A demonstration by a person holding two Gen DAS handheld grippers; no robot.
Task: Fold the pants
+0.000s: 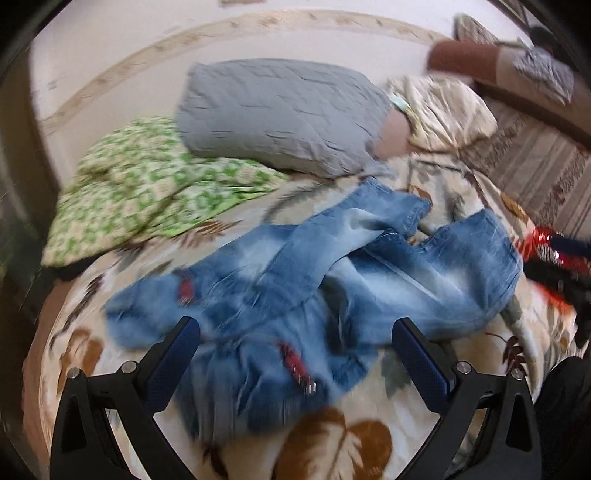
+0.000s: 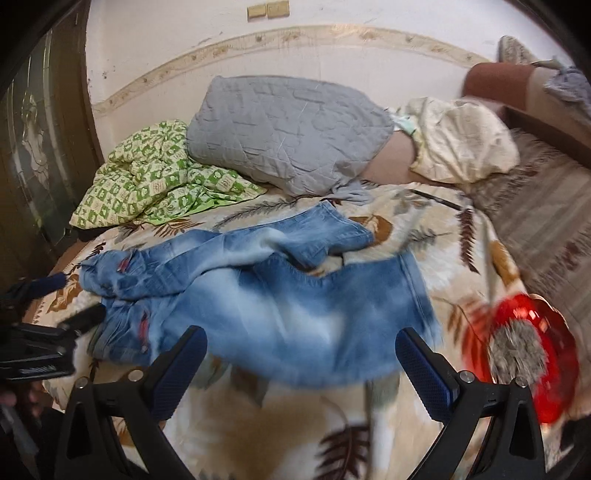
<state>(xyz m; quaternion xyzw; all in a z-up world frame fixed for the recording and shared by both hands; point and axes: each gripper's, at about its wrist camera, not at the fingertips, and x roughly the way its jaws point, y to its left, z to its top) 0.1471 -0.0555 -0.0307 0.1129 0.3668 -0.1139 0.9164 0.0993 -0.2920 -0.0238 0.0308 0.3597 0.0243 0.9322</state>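
Lying crumpled on the leaf-print blanket [image 2: 424,236], the blue jeans [image 2: 295,306] spread below a gray pillow [image 2: 288,133]. Left gripper [image 1: 295,332] and right gripper [image 2: 301,341] hover above the jeans, both spread wide, gripping nothing.

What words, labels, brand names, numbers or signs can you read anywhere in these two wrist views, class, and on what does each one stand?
No text can be read in either view.
Crumpled light blue denim jeans: red patches, blurred; no letters can be made out.
Green and cream checked cloth: small motifs in the squares, too small to read.
Left black two-finger gripper: pale marking on its body, too blurred to read.
Two beige wall plates: blank.
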